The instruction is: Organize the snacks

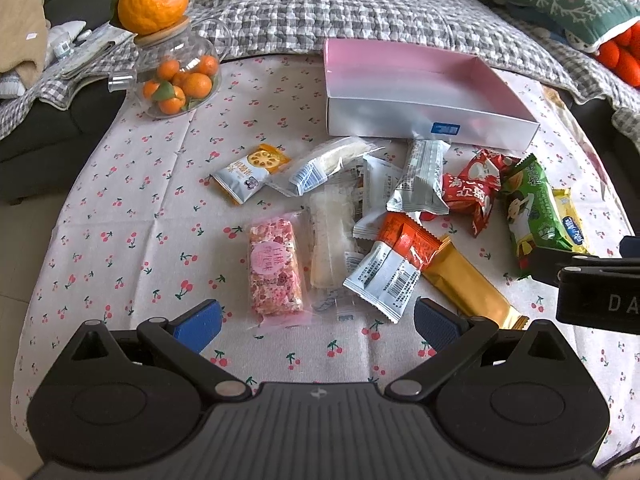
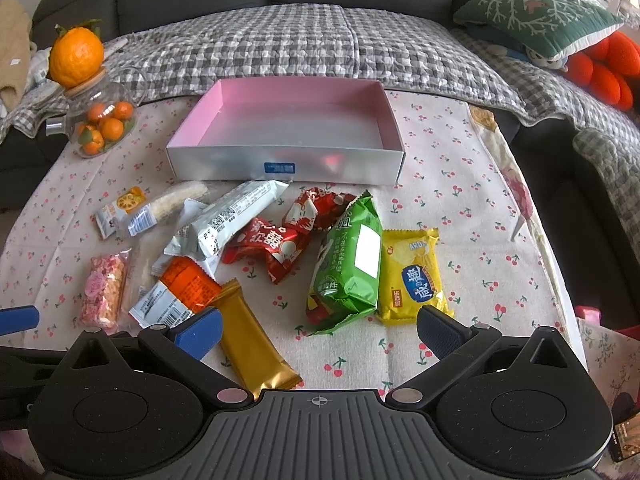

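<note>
Several snack packets lie loose on a cherry-print tablecloth in front of an empty pink-lined box (image 1: 436, 80) (image 2: 288, 116). In the left wrist view my left gripper (image 1: 316, 324) is open and empty, just short of a pink puffed bar (image 1: 274, 272) and a clear-wrapped white bar (image 1: 330, 240). In the right wrist view my right gripper (image 2: 318, 330) is open and empty, with a green packet (image 2: 348, 264), a yellow packet (image 2: 414, 276) and a gold bar (image 2: 250, 336) near its fingers. Red packets (image 2: 280, 248) and a white bar (image 2: 236, 216) lie further in.
A glass jar of small oranges (image 1: 176, 76) (image 2: 100, 124) with a big orange on its lid stands at the back left. A checked blanket on a dark sofa (image 2: 304, 48) runs behind the table. The right gripper's body (image 1: 600, 284) shows at the left view's right edge.
</note>
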